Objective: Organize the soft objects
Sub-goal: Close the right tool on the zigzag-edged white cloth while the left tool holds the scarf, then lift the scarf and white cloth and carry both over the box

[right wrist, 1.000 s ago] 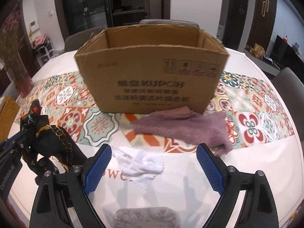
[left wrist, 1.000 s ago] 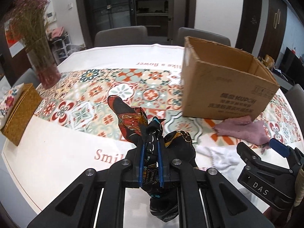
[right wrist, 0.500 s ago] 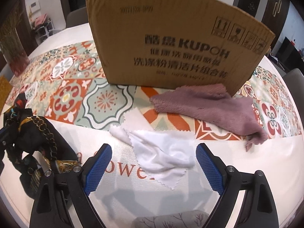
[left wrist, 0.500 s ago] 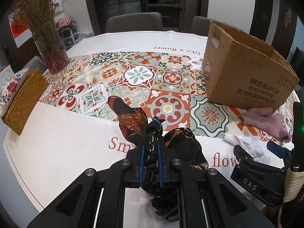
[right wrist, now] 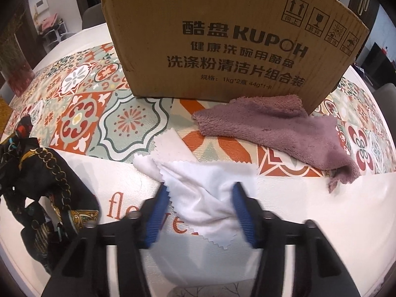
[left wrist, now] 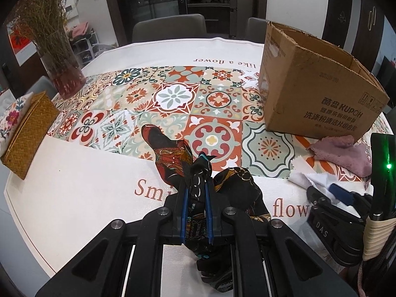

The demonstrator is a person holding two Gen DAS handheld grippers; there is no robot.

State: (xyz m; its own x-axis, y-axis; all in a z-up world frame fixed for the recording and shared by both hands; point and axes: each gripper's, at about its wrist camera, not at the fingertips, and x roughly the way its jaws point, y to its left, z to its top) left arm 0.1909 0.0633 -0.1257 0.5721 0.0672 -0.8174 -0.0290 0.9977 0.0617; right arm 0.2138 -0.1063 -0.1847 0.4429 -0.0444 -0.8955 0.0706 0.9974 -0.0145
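Note:
My left gripper (left wrist: 195,188) is shut on a black, red and gold patterned scarf (left wrist: 170,156) and holds it bunched just above the table; the scarf also shows at the left of the right wrist view (right wrist: 49,180). My right gripper (right wrist: 200,190) is open, its blue pads on either side of a white zigzag-edged cloth (right wrist: 203,190) lying on the table. A mauve fluffy towel (right wrist: 277,131) lies just beyond it against an open cardboard box (right wrist: 230,39). In the left wrist view the box (left wrist: 316,91) stands at the right, the towel (left wrist: 344,153) in front of it.
The round table has a white cloth with a tiled floral runner (left wrist: 173,99). A vase of dried flowers (left wrist: 61,69) and a woven box (left wrist: 27,133) stand at the left. Chairs (left wrist: 168,29) stand behind the table.
My right gripper has moved forward and down to the white cloth and its jaws have narrowed around it. My left gripper has kept hold of the scarf and shifted little.

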